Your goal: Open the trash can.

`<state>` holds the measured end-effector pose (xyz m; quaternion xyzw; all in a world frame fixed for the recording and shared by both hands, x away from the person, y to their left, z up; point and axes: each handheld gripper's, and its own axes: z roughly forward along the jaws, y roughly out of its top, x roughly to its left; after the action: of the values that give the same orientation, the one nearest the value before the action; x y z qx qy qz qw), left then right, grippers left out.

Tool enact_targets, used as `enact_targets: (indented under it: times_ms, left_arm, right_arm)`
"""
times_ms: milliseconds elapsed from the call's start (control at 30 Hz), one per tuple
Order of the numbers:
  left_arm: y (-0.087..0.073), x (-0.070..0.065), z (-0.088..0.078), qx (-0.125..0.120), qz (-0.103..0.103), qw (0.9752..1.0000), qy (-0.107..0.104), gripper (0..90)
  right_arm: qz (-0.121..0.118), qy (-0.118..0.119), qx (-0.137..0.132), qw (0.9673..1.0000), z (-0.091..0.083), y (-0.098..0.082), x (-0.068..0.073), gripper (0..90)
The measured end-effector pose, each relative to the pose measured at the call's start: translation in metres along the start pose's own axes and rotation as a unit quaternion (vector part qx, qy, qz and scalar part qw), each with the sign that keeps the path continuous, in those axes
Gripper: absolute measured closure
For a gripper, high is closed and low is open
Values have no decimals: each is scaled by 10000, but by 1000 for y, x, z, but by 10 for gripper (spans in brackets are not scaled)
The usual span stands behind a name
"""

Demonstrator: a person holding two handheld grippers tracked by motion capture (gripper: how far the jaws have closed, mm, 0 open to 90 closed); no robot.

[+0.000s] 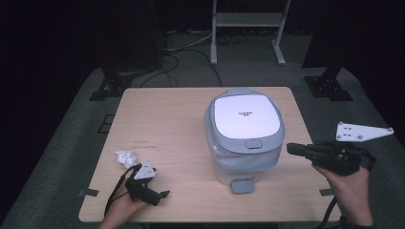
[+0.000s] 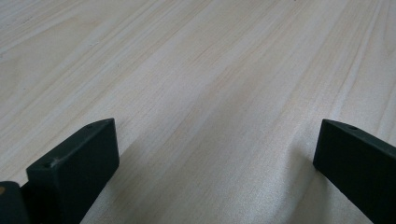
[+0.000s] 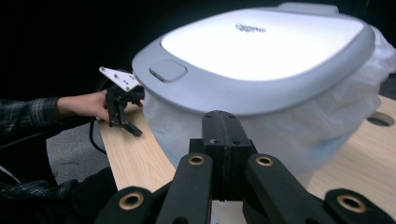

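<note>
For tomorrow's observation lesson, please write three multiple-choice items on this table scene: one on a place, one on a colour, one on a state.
1. Where does the crumpled white paper lie?
A. on the bin's lid
B. on the table just beyond the left gripper
C. on the floor

2. What colour is the panel on top of the bin's lid?
A. white
B. red
C. black

3. How do the left gripper's jaws stand?
A. shut on the paper
B. shut with nothing between them
C. open with bare table between them

Answers:
1 B, the high view shows it on the table just past the left gripper.
2 A, the panel is white inside a grey rim.
3 C, the left gripper view shows the jaws wide apart over bare wood.
</note>
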<state>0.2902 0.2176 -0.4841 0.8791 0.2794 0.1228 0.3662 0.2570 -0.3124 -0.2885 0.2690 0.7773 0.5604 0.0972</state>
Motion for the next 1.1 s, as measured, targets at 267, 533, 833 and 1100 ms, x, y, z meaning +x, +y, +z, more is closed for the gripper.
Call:
enact_targets:
  times_ms: [267,533,833,1100]
  left_arm:
    - [0,0,0,2,0,10000,0,0]
    - [0,0,0,2,0,10000,0,0]
    - [0,0,0,3,1,10000,0,0]
    - [0,0,0,1,0,10000,1,0]
  right_arm:
    - [-129,120,-97,9998,4,11,4,900]
    - [-230,265,-146,9993,10,23,8,900]
    - [-298,437,-216,9984,19,31,9,900]
    - [-347,550,-150,9978,31,37,13,900]
